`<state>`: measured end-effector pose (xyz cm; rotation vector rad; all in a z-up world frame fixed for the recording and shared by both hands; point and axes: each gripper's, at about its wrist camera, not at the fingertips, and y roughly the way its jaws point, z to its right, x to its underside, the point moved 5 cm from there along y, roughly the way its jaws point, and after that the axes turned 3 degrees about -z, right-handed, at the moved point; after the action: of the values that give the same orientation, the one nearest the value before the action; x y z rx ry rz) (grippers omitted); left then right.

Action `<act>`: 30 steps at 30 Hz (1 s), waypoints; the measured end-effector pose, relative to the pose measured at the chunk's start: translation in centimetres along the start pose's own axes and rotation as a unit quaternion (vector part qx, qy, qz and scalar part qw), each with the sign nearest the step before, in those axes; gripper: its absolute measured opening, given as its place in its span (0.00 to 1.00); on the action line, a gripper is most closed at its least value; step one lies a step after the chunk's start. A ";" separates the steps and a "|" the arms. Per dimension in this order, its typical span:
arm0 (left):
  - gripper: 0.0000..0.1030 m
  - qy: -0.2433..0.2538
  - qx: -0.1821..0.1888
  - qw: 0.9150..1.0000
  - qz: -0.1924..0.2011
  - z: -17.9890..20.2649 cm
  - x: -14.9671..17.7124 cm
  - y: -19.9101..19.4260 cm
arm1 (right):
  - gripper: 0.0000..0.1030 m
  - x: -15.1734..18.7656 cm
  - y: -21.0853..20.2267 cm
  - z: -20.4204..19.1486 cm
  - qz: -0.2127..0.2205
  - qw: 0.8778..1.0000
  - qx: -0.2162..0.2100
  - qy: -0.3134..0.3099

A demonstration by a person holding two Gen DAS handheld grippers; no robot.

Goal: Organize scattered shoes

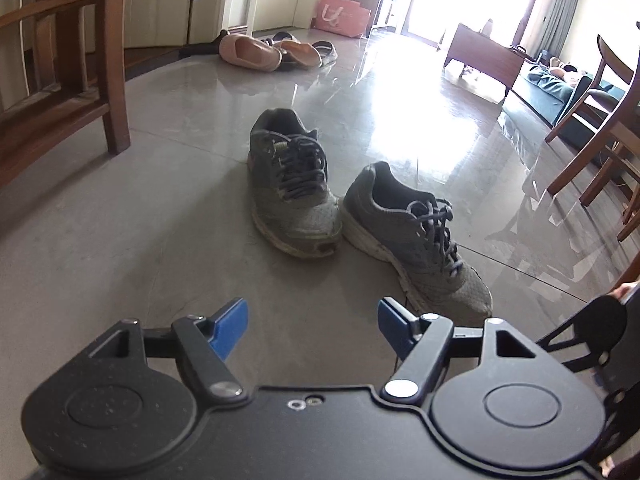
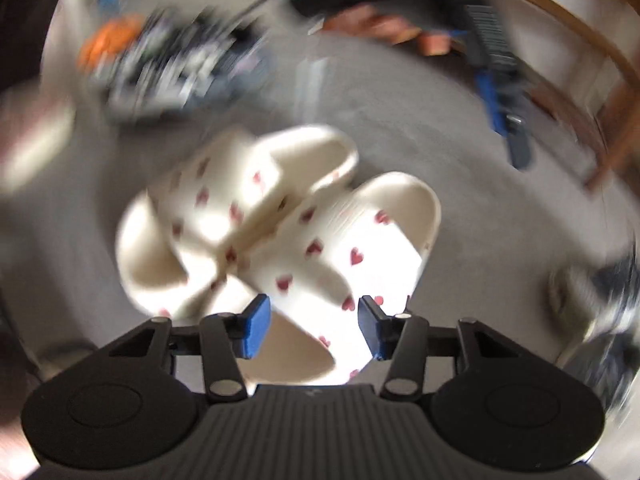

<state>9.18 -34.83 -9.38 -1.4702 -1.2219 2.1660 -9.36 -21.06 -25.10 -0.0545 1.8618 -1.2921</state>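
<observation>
right tool (image 2: 314, 326) over smooth heart-print slides (image 2: 280, 232)

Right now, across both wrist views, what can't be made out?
- Right wrist view: the dark and orange heap beyond the white heart-print slippers is motion-blurred; its items are unidentifiable.
- Right wrist view: whether the open right gripper touches the slippers; blur hides it.
- Left wrist view: the pink and tan shoes by the far wall overlap and look small; pairs can't be counted.
</observation>
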 end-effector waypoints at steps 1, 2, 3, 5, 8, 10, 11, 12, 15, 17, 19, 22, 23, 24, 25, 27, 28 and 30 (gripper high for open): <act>0.70 0.004 0.000 1.000 0.001 0.3 -0.3 0.4 | 0.55 0.1 -0.9 1.3 0.020 0.998 0.002 0.054; 0.70 0.012 -0.003 1.000 0.005 0.5 -1.1 1.1 | 0.55 0.2 -1.3 1.9 0.033 0.996 0.006 0.084; 0.70 0.021 -0.006 1.000 0.010 0.7 -2.1 1.8 | 0.56 0.3 -2.1 3.1 0.055 0.990 0.018 0.132; 0.70 0.039 -0.013 0.999 0.020 1.2 -3.9 3.3 | 0.60 0.2 -3.0 5.0 0.088 0.976 0.051 0.191; 0.70 0.066 -0.022 0.997 0.035 1.8 -6.7 5.4 | 0.61 0.4 -4.2 7.5 0.135 0.947 0.089 0.277; 0.70 0.084 -0.022 0.995 0.040 2.2 -8.5 6.9 | 0.61 1.0 -4.5 8.9 0.151 0.926 0.116 0.325; 0.70 0.094 -0.017 0.995 0.039 2.4 -9.3 7.6 | 0.61 1.2 -4.5 9.1 0.154 0.922 0.121 0.335; 0.70 0.107 -0.013 0.994 0.031 2.6 -10.5 8.9 | 0.61 1.6 -4.6 9.4 0.159 0.913 0.127 0.353; 0.69 0.155 -0.030 0.987 0.004 3.2 -13.2 12.8 | 0.62 2.2 -5.0 10.2 0.148 0.901 0.173 0.368; 0.65 0.177 -0.035 0.983 -0.017 3.6 -14.3 15.2 | 0.62 2.4 -5.5 10.6 0.145 0.897 0.191 0.370; 0.59 0.190 -0.040 0.980 -0.036 3.9 -14.8 17.1 | 0.62 2.4 -6.0 11.0 0.146 0.896 0.201 0.369; 0.35 0.185 -0.051 0.979 -0.069 4.2 -14.9 19.7 | 0.62 2.4 -6.2 11.2 0.140 0.900 0.215 0.352; 0.20 0.179 -0.060 0.979 -0.075 4.1 -14.9 20.1 | 0.62 2.3 -6.3 11.4 0.138 0.902 0.221 0.344; 0.17 0.173 -0.069 0.979 -0.081 4.0 -14.9 20.5 | 0.62 2.3 -6.3 11.6 0.136 0.902 0.224 0.343; 0.12 0.143 -0.062 0.985 -0.076 3.4 -14.8 20.1 | 0.62 2.4 -6.4 11.7 0.135 0.902 0.227 0.341; 0.08 0.074 -0.044 0.994 -0.064 2.1 -14.4 18.8 | 0.62 2.5 -6.6 12.1 0.135 0.900 0.228 0.346; 0.07 0.040 -0.035 0.997 -0.057 1.5 -14.2 18.2 | 0.62 2.6 -6.6 12.4 0.131 0.900 0.232 0.346; 0.06 -0.029 -0.016 0.998 -0.044 0.2 -13.9 16.9 | 0.62 2.6 -6.7 12.9 0.123 0.899 0.241 0.345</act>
<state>19.39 -53.82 -13.10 -1.3478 -1.3218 2.1531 -5.32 -35.13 -22.81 0.9873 1.9445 -1.6796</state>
